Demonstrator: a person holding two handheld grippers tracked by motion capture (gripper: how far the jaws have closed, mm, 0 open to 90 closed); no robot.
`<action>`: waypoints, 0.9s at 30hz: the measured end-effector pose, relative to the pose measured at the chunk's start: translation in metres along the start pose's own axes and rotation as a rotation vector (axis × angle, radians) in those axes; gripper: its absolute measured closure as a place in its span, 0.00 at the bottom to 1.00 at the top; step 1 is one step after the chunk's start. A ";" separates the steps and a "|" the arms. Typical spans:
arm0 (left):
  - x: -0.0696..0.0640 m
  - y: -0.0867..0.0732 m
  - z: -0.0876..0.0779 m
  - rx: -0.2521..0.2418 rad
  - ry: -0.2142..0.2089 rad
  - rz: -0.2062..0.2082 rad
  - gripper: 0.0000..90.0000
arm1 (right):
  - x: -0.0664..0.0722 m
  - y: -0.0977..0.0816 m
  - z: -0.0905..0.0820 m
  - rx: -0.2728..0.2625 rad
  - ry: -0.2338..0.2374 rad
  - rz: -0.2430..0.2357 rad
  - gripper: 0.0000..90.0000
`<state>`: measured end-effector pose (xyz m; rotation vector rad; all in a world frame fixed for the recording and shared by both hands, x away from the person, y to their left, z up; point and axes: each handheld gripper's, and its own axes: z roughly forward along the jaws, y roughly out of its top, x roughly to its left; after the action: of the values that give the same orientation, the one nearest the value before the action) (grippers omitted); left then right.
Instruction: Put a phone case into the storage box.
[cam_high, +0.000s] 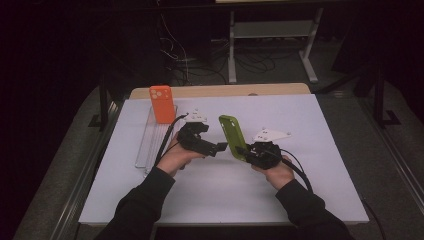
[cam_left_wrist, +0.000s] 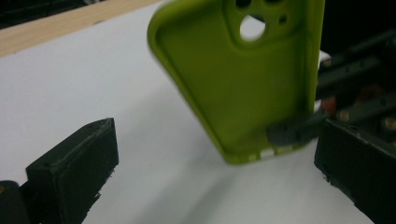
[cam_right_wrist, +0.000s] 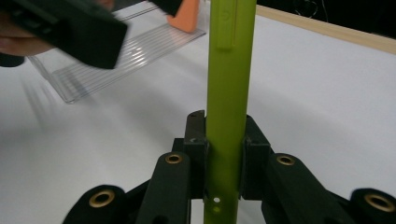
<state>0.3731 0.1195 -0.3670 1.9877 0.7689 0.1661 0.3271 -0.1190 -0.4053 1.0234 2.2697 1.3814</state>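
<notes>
A lime-green phone case (cam_high: 231, 133) stands tilted above the white table (cam_high: 300, 125), hollow side toward my left gripper. My right gripper (cam_high: 246, 150) is shut on its lower end; in the right gripper view both jaws press on the case's thin edge (cam_right_wrist: 228, 93). My left gripper (cam_high: 222, 147) points right, just short of the case. In the left gripper view the jaws stand wide apart, with the green case (cam_left_wrist: 243, 79) ahead of them and untouched. An orange phone case (cam_high: 162, 103) stands upright in a clear rack (cam_high: 148, 142) at the back left.
The clear ribbed rack (cam_right_wrist: 126, 53) lies left of my hands, with the orange case (cam_right_wrist: 187, 16) at its far end. A wooden strip (cam_high: 220, 91) runs along the table's far edge. Beyond it are cables and a grey frame (cam_high: 272, 30) on the dark floor.
</notes>
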 end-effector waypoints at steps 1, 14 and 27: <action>0.000 0.001 0.001 -0.008 -0.003 -0.004 0.00 | 0.001 0.000 0.001 0.001 0.007 0.001 0.84; -0.003 0.011 0.015 -0.046 -0.051 -0.013 0.00 | 0.009 0.004 0.002 -0.026 0.032 0.007 0.84; -0.007 0.013 0.024 -0.062 -0.053 -0.040 0.01 | 0.015 0.004 0.005 -0.025 0.042 0.000 0.84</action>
<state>0.3830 0.0929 -0.3678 1.9098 0.7596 0.1116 0.3212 -0.1037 -0.4024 0.9953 2.2764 1.4405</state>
